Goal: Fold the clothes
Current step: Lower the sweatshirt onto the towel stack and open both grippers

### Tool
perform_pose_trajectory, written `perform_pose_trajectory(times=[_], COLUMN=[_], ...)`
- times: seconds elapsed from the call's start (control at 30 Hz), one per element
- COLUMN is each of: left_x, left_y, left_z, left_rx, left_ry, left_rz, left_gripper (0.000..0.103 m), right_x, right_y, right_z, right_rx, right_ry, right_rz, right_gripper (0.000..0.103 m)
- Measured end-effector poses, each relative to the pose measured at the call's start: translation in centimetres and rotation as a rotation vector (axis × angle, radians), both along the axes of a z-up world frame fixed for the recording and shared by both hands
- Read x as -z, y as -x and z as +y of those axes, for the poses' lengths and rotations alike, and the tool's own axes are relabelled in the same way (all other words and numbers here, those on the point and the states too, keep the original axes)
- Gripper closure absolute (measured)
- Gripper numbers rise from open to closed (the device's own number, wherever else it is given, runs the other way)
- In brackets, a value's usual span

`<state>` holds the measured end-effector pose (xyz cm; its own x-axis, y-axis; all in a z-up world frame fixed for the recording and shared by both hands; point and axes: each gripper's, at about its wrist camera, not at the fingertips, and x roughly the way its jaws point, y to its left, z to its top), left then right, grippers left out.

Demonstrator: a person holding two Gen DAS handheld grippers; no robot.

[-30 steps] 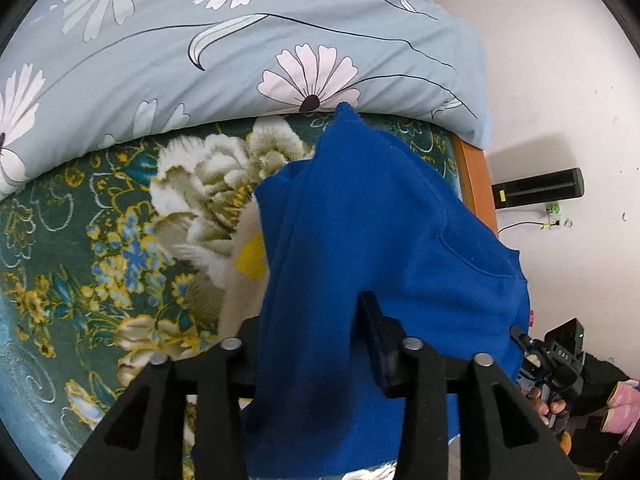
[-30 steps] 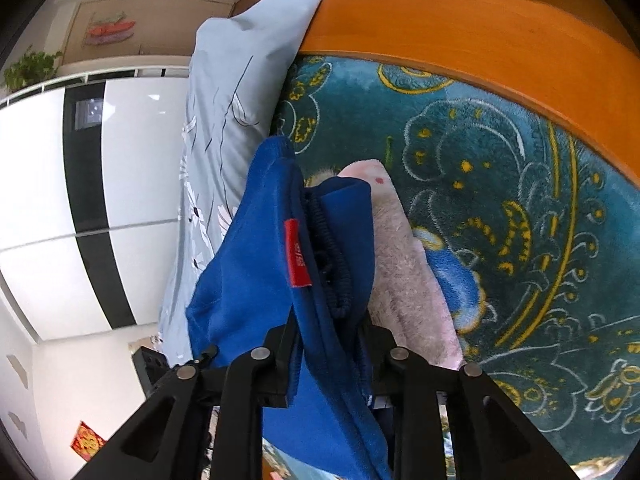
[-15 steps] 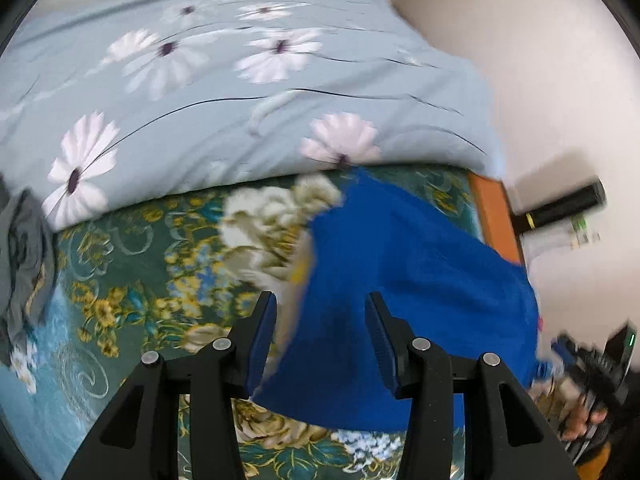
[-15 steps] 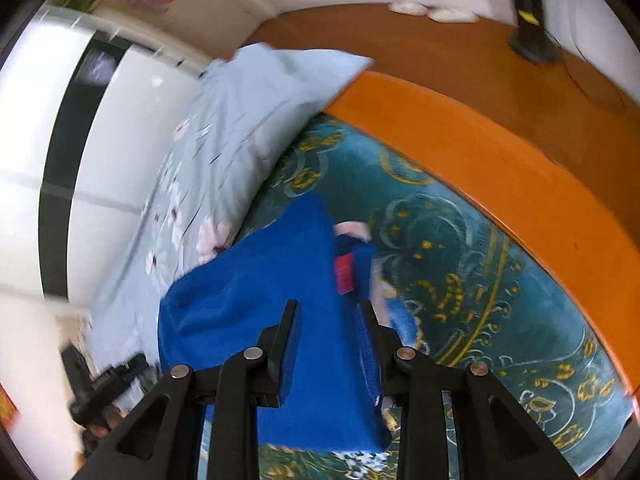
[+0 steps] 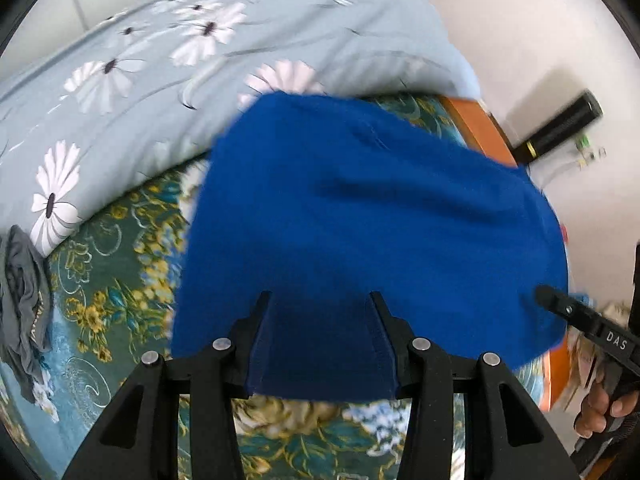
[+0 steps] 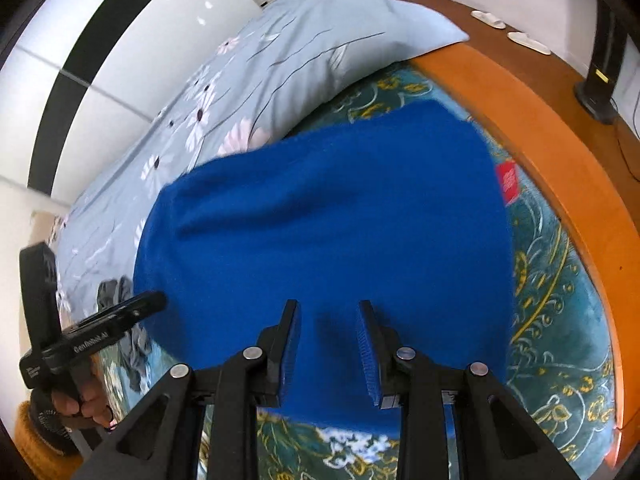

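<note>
Here both grippers (left (image 5: pixel 320 340), right (image 6: pixel 329 344)) gape over the blue garment (image 6: pixel 332 216), lying crosswise

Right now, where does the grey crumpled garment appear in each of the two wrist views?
Left wrist: grey crumpled garment at the far left edge, on the teal floral blanket.
Right wrist: lower left, partly behind the left gripper.
Shared landmark: the blue garment.

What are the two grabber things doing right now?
Left gripper: jaws open, holding nothing, above the blue garment.
Right gripper: jaws open, empty too.
</note>
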<state>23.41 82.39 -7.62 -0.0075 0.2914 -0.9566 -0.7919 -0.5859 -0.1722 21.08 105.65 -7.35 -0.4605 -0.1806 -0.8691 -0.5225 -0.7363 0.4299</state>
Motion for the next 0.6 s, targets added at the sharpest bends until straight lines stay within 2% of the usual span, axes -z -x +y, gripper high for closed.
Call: perform_pose_trajectory(times=[0.07, 0.17, 0.47, 0.6], left_x=[0.5, 2.1, 4.7, 5.0], left_y=[1.0, 1.5, 0.8, 0.9], left_z=[0.5, 1.2, 1.3, 1.3], left_rx=[-0.013, -0.015, -0.033, -0.047], left_ry=[0.005, 0.039, 0.059, 0.082], left_rz=[-0.002, -0.02, -0.044, -0.054], left_gripper=[0.056, 0.056, 0.053, 0.051], right_x=[0.4, 1.8, 3.4, 3.3], right_y=[0.5, 0.9, 1.1, 1.4], right_z=[0.5, 1.1, 1.5, 1.2], right_rx=[0.011, 0.031, 0.061, 0.05], right_ry=[-0.032, -0.006, 0.049, 0.026], right_rz=[-0.027, -0.059, -0.053, -0.068], right_gripper=[0.071, 0.073, 0.072, 0.072])
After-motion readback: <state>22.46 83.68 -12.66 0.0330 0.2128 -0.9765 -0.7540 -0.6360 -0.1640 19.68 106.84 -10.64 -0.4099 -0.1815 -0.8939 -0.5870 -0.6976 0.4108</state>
